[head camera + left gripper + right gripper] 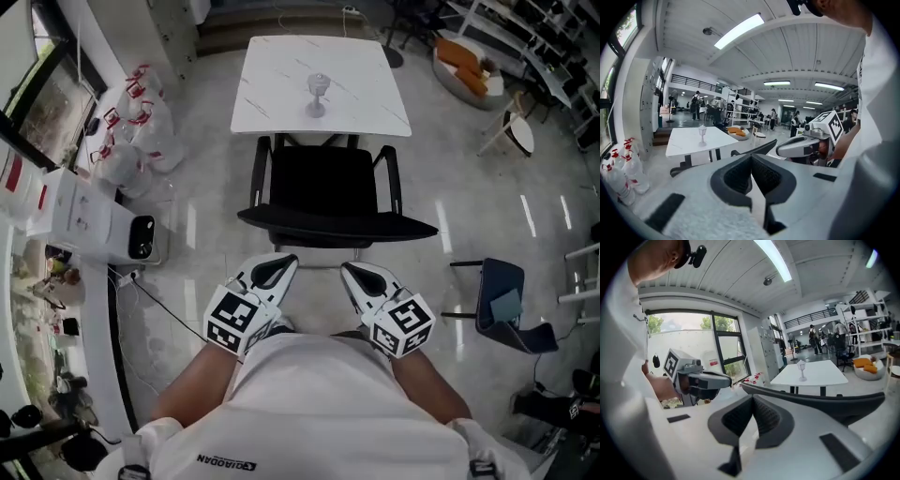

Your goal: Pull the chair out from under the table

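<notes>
Nearest: white shirt hem, "QIAODAN" [228, 461] printed on it, upside down from the head view. Left claw [275, 270] and right claw [362, 277] sit side by side at the waist, tips toward the chair. Both are clenched with the pads together and nothing between them, as each gripper view confirms. Neither touches anything; both tips stop just short of the backrest [337, 226]. My read is that they're parked close to the body because there's no grip on at the moment. The marker cubes [234, 319] carry only black-and-white squares, no text. The black chair [323, 183] stands on the floor with its backrest toward the person. The whole seat and both armrests are exposed, and the seat front is just beside the tabletop's [281, 84] near edge. It looks essentially out from under, so the pull seems done or close to it. A stemmed glass [318, 94] stands upright around mid-tabletop, slightly toward the near edge, so any bump to the table could tip it. White bags [141, 131] sit on the floor off the tabletop's left edge; their red print is unreadable.
</notes>
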`<act>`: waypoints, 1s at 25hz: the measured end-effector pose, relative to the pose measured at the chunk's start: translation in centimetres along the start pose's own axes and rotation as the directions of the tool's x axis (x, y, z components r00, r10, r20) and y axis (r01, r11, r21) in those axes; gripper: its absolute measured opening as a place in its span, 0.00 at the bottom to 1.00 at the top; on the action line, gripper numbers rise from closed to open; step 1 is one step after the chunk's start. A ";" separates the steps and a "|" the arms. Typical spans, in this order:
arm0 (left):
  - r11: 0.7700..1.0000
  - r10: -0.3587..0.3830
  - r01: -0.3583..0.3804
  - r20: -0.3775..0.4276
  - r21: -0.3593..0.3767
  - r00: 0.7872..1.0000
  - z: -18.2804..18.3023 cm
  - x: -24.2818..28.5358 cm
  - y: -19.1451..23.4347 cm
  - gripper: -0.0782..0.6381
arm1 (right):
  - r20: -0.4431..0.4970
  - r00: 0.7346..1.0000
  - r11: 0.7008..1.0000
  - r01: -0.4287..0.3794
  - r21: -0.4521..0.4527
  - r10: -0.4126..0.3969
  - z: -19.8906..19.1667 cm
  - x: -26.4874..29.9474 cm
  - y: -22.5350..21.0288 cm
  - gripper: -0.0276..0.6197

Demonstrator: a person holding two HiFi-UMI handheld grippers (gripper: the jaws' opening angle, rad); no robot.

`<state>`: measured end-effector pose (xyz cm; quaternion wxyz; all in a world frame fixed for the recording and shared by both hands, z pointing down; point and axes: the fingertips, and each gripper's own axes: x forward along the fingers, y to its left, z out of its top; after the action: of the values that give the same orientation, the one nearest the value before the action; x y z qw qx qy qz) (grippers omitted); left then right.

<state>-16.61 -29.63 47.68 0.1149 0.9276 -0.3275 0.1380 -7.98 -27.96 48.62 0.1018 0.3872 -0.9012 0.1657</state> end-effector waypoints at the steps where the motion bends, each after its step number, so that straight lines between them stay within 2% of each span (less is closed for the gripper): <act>1: 1.000 -0.017 0.017 0.001 0.008 1.000 0.2 0.0 0.3 0.12 | 0.003 1.000 1.000 0.018 0.001 -0.018 0.1 0.0 0.1 0.05; 7: 0.995 -0.096 0.096 -0.006 0.039 0.995 0.7 1.1 0.7 0.12 | 0.019 0.993 0.993 0.114 0.029 -0.114 0.1 -0.9 -0.4 0.05; 12: 0.990 -0.126 0.125 0.009 0.070 0.992 2.2 2.0 -0.3 0.12 | 0.061 0.986 0.988 0.152 0.035 -0.154 1.6 -2.3 -1.7 0.05; 25: 0.998 -0.030 0.026 0.076 0.055 0.997 4.7 4.1 -1.6 0.12 | 0.073 0.992 0.994 0.103 -0.047 -0.100 4.2 -4.2 -5.6 0.05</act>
<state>-11.65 -32.21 44.43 0.0791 0.9395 -0.3149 0.1092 -1.28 -30.39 44.69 0.0880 0.4354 -0.8874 0.1236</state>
